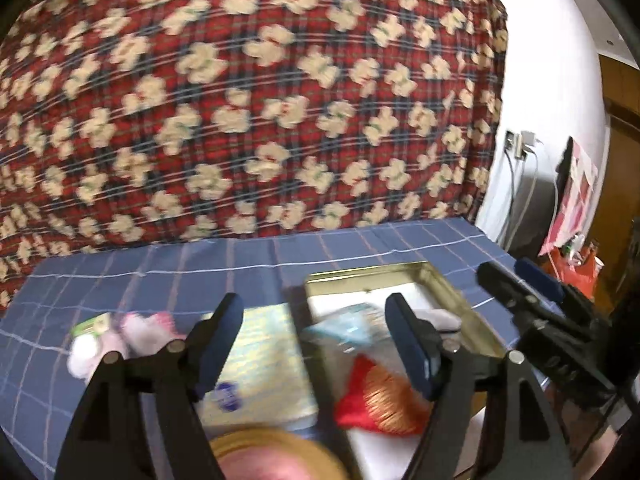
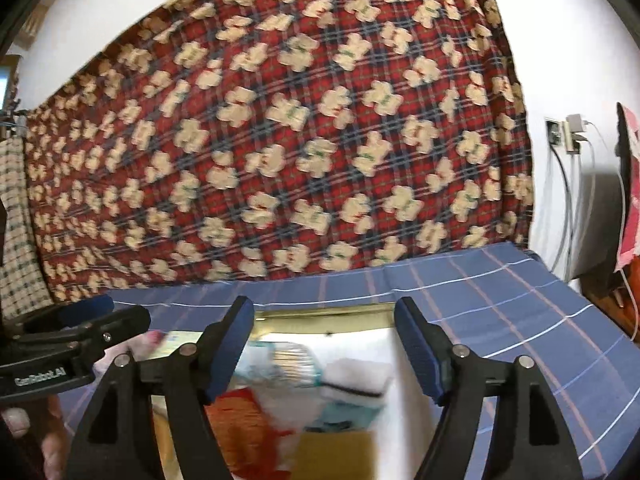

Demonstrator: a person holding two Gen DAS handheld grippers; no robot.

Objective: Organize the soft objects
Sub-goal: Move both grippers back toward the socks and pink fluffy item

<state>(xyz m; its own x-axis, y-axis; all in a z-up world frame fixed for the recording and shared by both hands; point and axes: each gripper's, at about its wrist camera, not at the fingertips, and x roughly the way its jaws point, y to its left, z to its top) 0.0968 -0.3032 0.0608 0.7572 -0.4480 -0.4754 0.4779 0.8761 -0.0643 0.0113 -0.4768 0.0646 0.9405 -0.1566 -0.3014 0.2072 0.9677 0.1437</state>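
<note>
Blue checked cloth point(image 2: 500, 300) covers work surface. Left gripper point(image 1: 316, 344) jaws apart, nothing between. Right gripper point(image 2: 324, 344) jaws apart, empty. Below them, gold-rimmed tin point(image 1: 460, 292) holds red-orange knit piece point(image 1: 376, 400), white folded cloth point(image 2: 360, 376). Pink-white socks point(image 1: 132, 336) lie left of tin. Behind, red teddy-print blanket point(image 1: 256, 100).

Red tartan blanket point(image 1: 248, 100) strewn with cream teddy bears at twelve o'clock, blue tablecloth point(image 1: 160, 272) lined white and pink, gold-rimmed tin point(image 1: 460, 296) at five o'clock, red-and-gold pouch point(image 1: 380, 400), pink-white socks point(image 1: 132, 332) at eight o'clock
</note>
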